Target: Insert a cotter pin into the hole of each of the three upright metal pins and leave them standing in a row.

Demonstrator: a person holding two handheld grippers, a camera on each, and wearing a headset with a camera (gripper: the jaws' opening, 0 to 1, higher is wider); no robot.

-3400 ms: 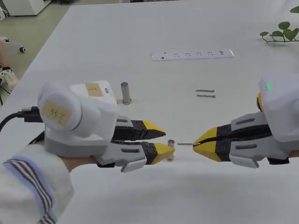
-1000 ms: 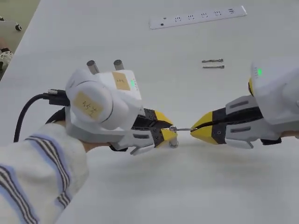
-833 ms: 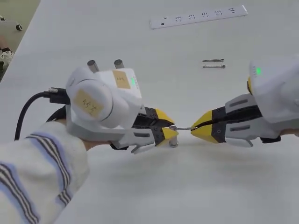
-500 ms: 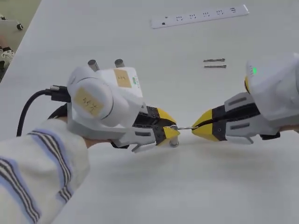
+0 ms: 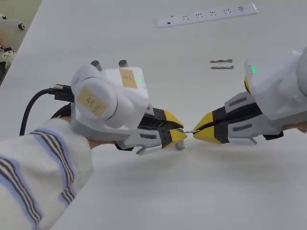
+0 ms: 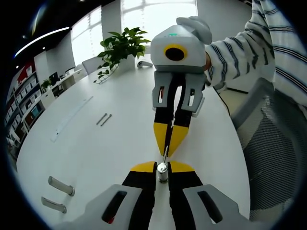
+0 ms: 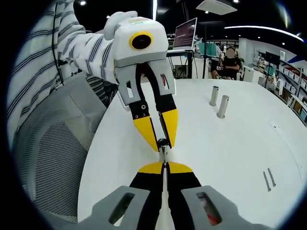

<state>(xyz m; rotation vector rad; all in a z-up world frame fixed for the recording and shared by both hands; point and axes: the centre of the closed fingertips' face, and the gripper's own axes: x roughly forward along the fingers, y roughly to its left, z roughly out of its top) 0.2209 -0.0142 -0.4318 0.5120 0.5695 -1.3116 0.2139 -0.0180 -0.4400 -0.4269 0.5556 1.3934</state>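
Observation:
My left gripper is shut on a short upright metal pin that stands on the white table. In the left gripper view the metal pin sits between the yellow tips of my left gripper. Facing it, my right gripper is shut on a thin cotter pin. The cotter pin runs from my right gripper straight to the top of the metal pin. Two more upright pins stand side by side beyond.
Two spare cotter pins lie side by side at the table's far right. A white power strip lies along the far side. A black cable trails from the left gripper. A potted plant stands at the table's end.
My right gripper has closed in on the left one, so less of the cotter pin shows between them. The left gripper keeps its hold on the metal pin.

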